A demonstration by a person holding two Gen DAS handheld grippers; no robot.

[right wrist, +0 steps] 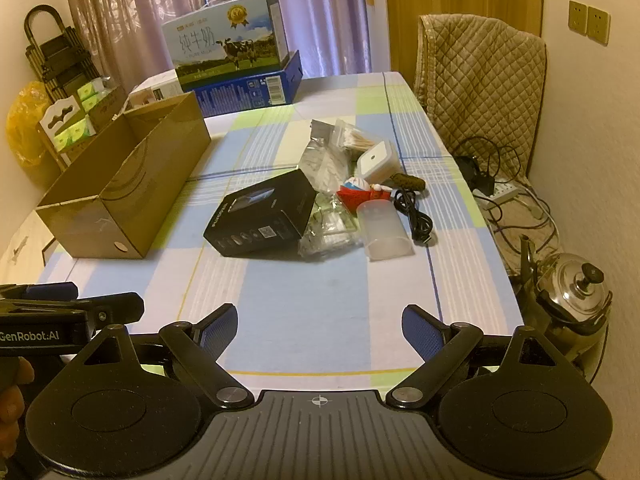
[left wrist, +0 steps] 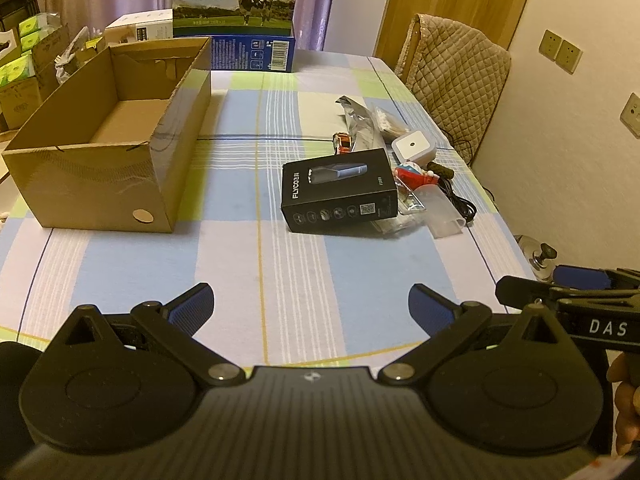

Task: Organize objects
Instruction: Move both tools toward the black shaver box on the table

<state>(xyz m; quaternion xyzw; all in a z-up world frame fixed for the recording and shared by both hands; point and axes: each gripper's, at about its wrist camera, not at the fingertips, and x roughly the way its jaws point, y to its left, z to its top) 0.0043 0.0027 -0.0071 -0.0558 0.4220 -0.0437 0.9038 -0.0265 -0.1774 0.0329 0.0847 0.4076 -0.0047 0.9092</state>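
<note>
An empty open cardboard box (left wrist: 108,160) (right wrist: 120,200) stands on the left of the checked tablecloth. Right of it lies a black shaver box (left wrist: 340,194) (right wrist: 262,214), with a heap behind it: a white square device (left wrist: 414,148) (right wrist: 378,162), a red and white figurine (left wrist: 412,176) (right wrist: 360,194), a translucent cup (right wrist: 384,230) on its side, a black cable (right wrist: 414,218), clear bags (right wrist: 324,164) and a small toy car (left wrist: 343,142). My left gripper (left wrist: 310,310) and my right gripper (right wrist: 318,330) both hover open over the table's near edge, holding nothing.
Milk cartons (left wrist: 236,12) (right wrist: 232,56) are stacked at the table's far end. A quilted chair (right wrist: 480,84) stands at the right side. A steel kettle (right wrist: 572,292) and cables lie on the floor at right. Shelves with green packs (right wrist: 76,128) stand at left.
</note>
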